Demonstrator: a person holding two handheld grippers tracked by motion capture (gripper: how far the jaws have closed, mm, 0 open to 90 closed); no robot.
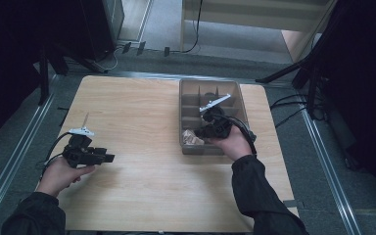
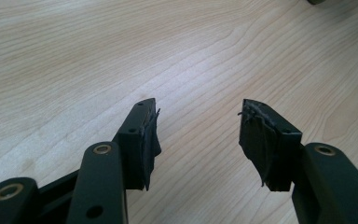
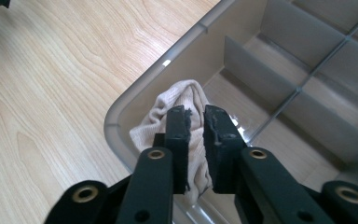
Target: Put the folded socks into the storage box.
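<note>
Beige sock upright in tray

Beige cloth's lower folds — hidden behind the right tongs — grip uncertain

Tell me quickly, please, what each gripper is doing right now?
Left gripper: open, nothing between its jaws.
Right gripper: jaws narrowly apart around the beige cloth; grip cannot be told.
</note>
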